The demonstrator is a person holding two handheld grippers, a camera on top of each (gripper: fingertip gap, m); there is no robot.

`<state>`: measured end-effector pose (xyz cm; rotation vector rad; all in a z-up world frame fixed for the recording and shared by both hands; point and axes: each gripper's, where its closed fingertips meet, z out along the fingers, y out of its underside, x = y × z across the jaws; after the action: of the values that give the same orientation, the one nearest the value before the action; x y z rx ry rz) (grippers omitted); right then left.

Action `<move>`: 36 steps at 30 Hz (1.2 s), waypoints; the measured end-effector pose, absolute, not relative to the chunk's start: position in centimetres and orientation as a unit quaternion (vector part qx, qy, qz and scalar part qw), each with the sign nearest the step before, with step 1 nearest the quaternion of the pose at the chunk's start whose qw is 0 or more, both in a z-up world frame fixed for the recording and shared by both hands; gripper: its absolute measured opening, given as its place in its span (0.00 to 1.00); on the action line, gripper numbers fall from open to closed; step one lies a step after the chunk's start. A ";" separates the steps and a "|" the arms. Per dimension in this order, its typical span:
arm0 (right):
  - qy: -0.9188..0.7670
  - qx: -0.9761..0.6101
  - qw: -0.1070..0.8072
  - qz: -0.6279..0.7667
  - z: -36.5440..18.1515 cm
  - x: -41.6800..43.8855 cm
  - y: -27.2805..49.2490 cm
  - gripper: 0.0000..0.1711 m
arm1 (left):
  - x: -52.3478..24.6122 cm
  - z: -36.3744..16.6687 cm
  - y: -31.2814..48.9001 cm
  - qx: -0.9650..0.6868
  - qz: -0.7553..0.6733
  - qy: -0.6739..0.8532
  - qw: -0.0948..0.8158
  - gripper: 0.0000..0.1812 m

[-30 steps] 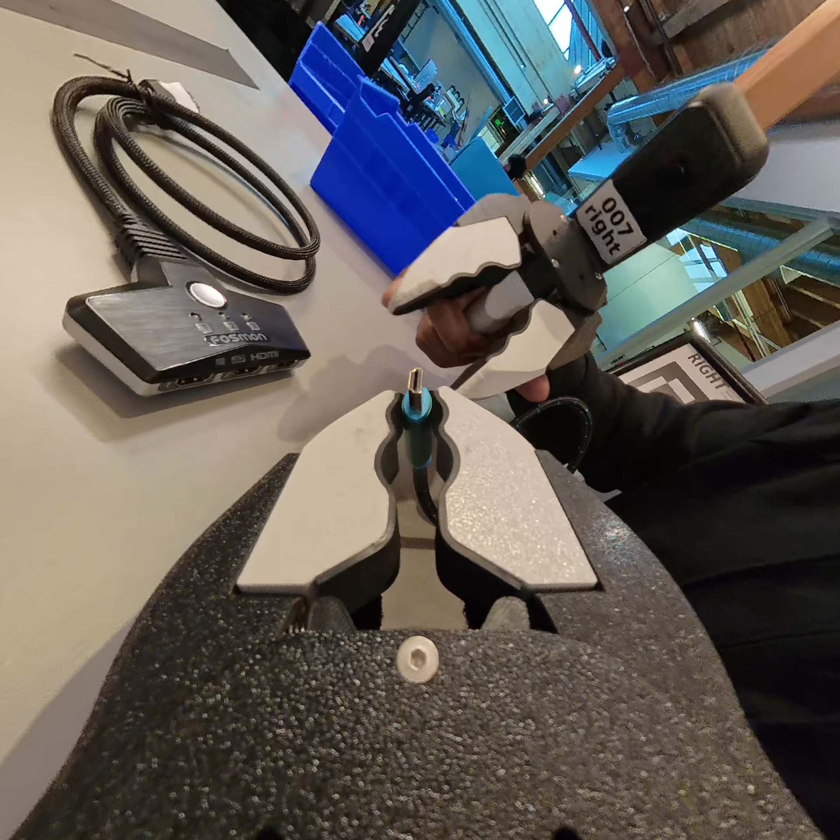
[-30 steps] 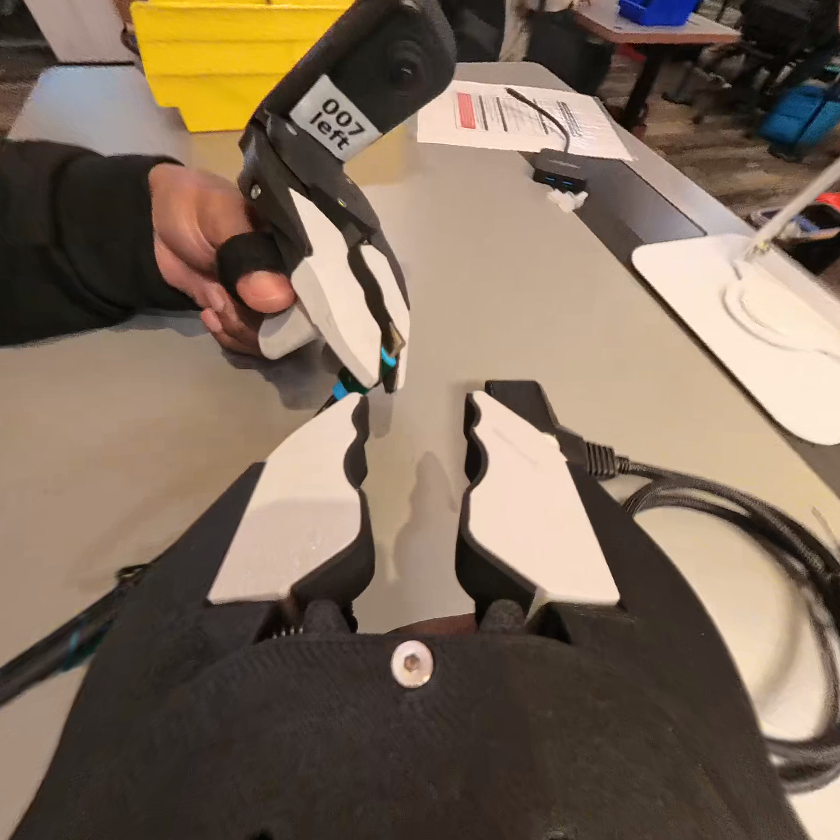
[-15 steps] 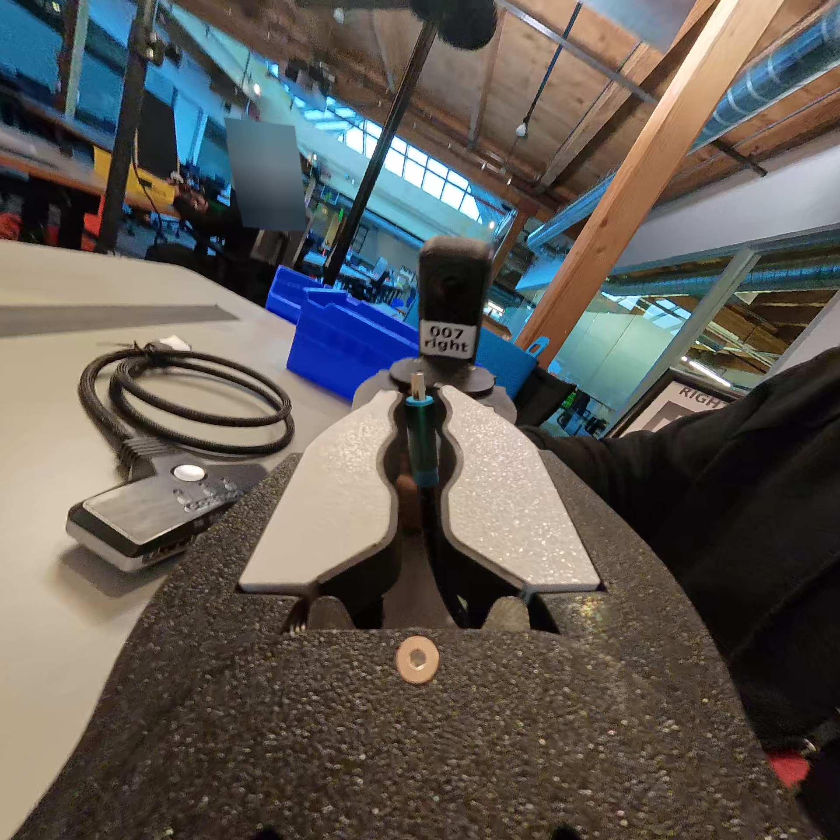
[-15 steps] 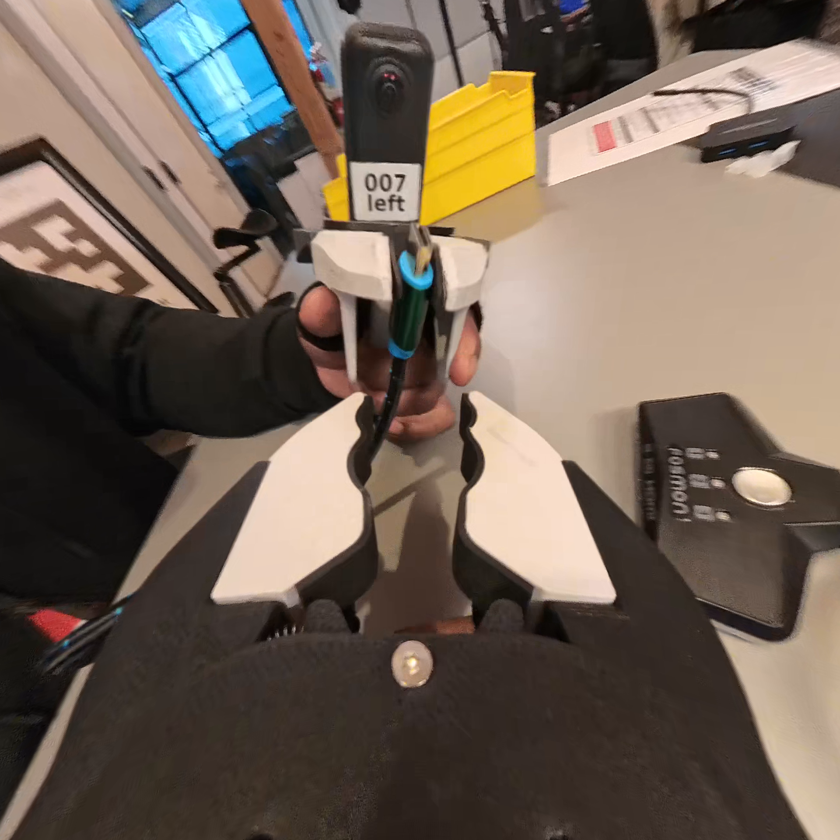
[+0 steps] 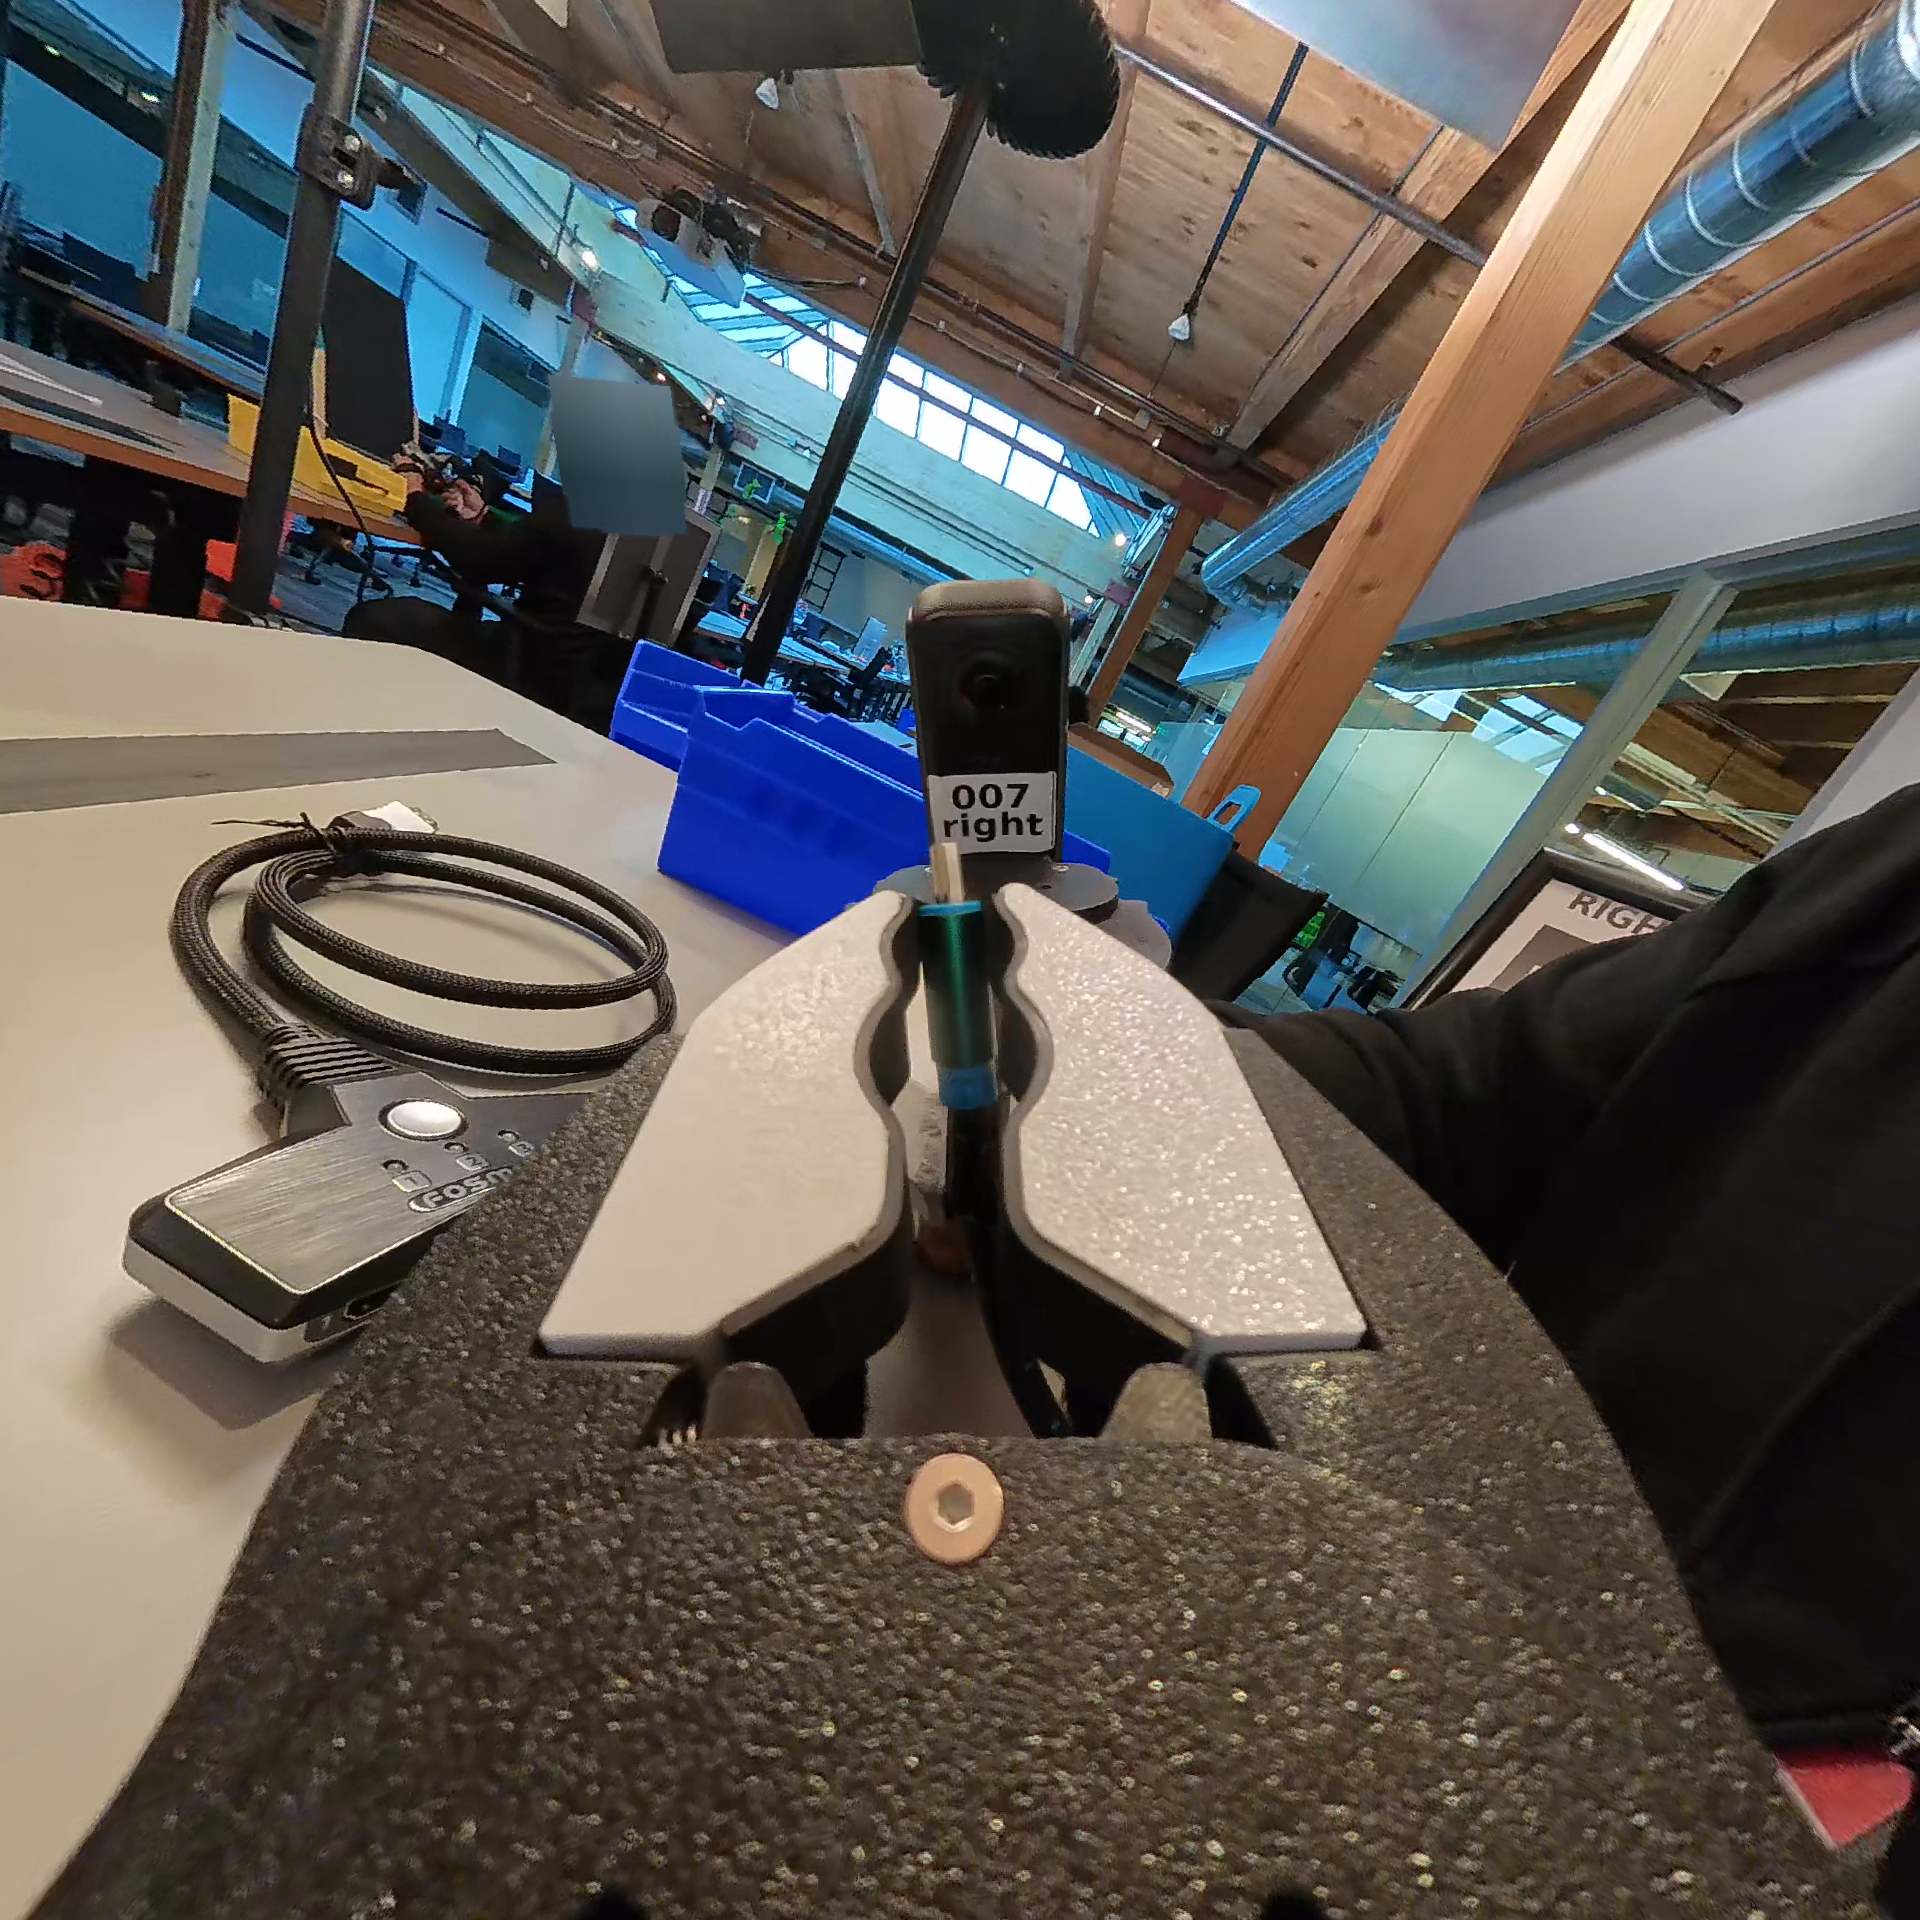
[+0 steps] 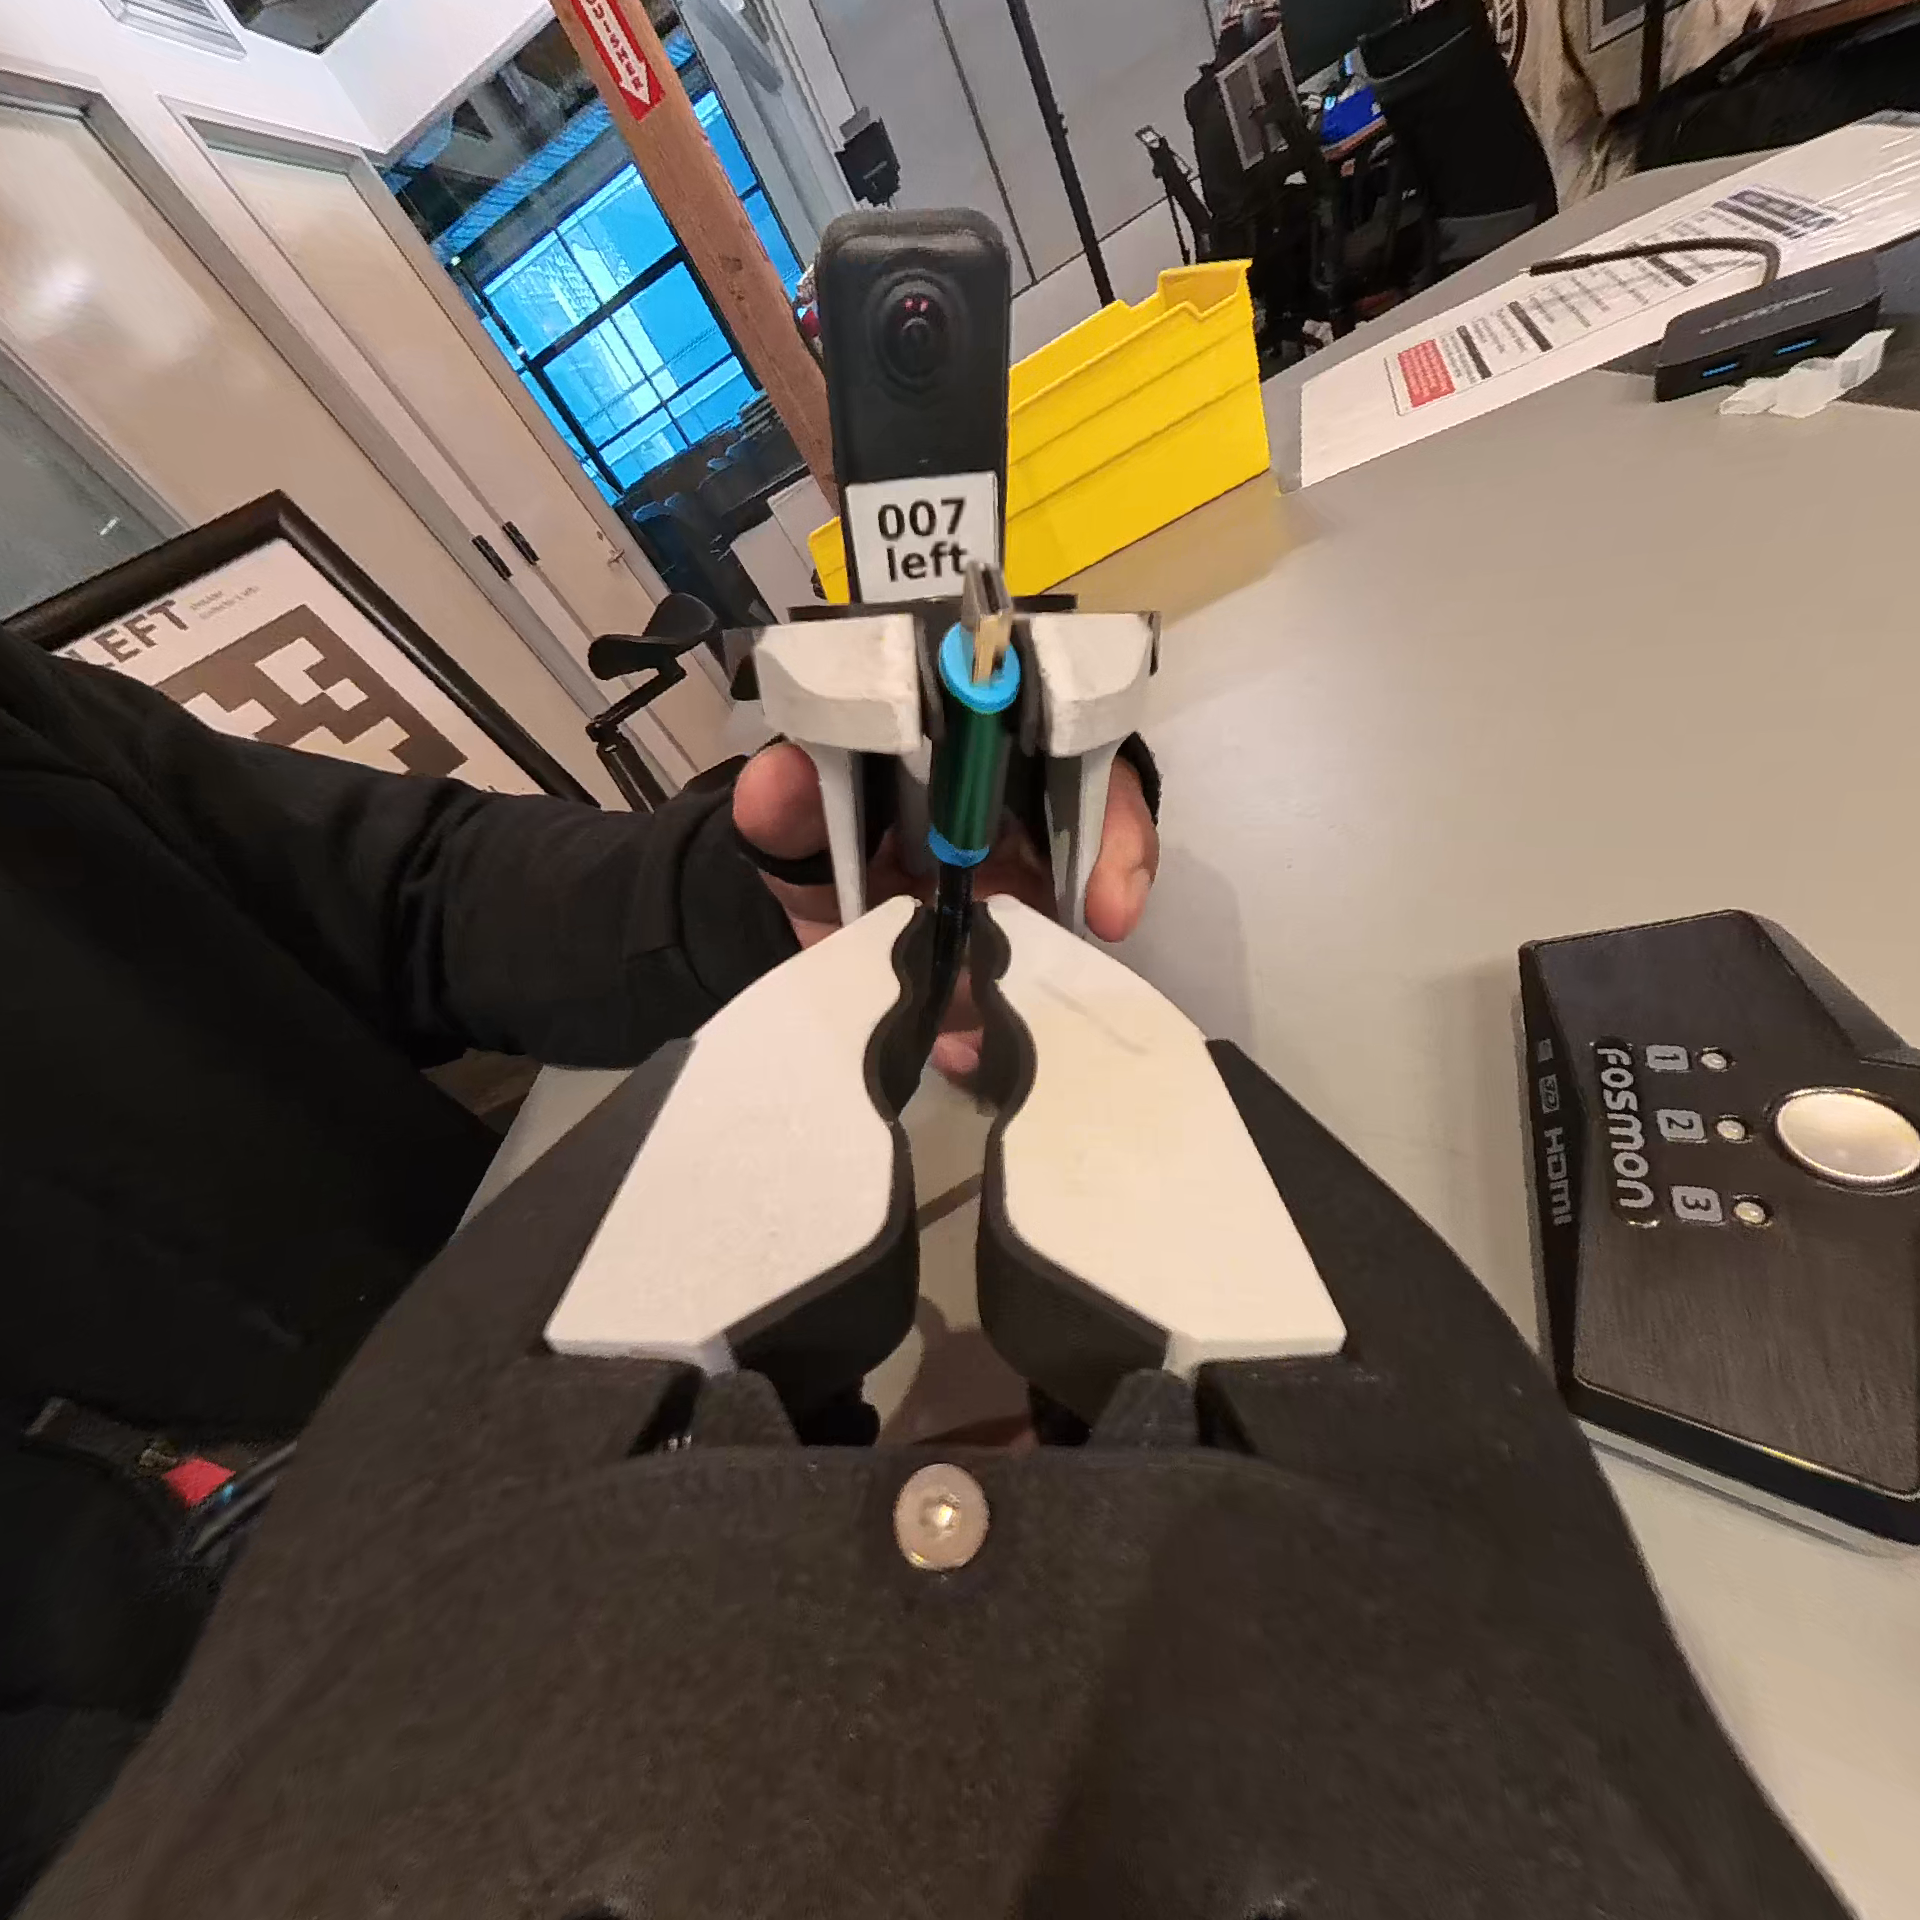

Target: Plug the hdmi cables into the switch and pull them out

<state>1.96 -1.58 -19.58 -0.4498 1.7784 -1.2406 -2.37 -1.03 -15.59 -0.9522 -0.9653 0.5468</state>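
Since the earlier frame, the right gripper [image 6: 943,925] is narrowing onto the black cable [image 6: 940,966]. Left gripper [image 5: 956,914] is clamping the green metal HDMI plug [image 5: 954,997]; pulling unevenly is risking twisting it before reaching the black brushed switch box [image 6: 1725,1195].

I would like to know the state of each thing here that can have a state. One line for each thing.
left gripper: shut on the HDMI plug, held up off the table.
HDMI plug: unplugged, metal tip bare, pointing up.
right gripper: nearly closed around the plug's cable; whether it grips is unclear.
switch: flat on the table; the one visible port is empty.
switch's own cable: coiled and tied.
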 end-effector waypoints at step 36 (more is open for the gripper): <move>0.891 -0.168 0.092 -0.411 -26.2 -7.8 -4.1 0.29 | -1.7 -23.0 -5.8 -0.383 0.122 -0.694 0.597 0.06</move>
<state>-7.76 -4.10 -26.17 -0.4999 2.6464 -1.2202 -1.72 -5.80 -22.96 -0.8897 -1.6102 0.2835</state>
